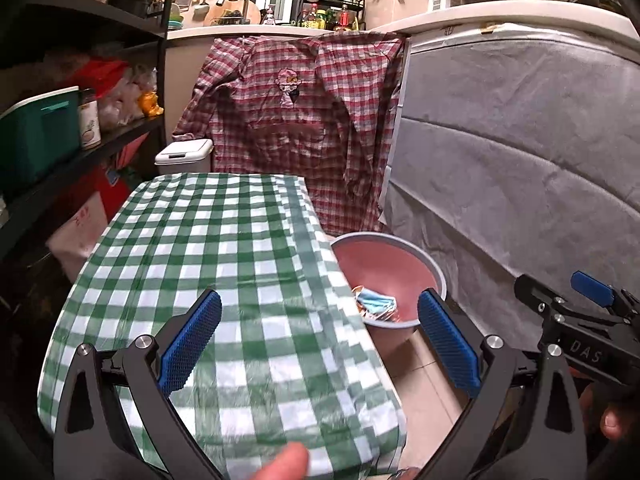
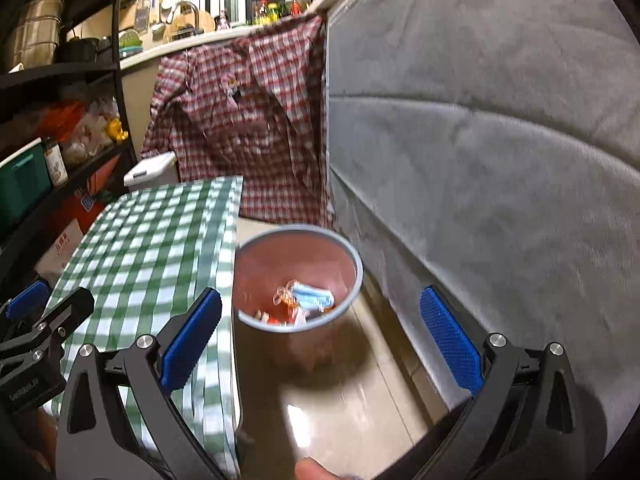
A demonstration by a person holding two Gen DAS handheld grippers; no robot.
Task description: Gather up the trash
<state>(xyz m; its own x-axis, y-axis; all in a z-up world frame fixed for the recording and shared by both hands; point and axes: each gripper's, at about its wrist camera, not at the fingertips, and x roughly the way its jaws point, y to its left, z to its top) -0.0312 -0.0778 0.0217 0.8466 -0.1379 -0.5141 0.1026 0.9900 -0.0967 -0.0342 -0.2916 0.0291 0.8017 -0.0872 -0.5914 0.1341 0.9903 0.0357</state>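
While both your grippers, left (image 1: 320, 338) and right (image 2: 320, 338), stand wide and hold nothing, the trash (image 2: 304, 302) lies in the bin (image 2: 352, 258) beside the table (image 1: 224, 240). This drop looks finished; next you need another piece, and none shows.

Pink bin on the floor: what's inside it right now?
The pink bin holds a crumpled blue face mask lying on orange and white wrapper scraps. Anything beneath that pile is covered, and the bin's near inner wall is hidden by its rim.
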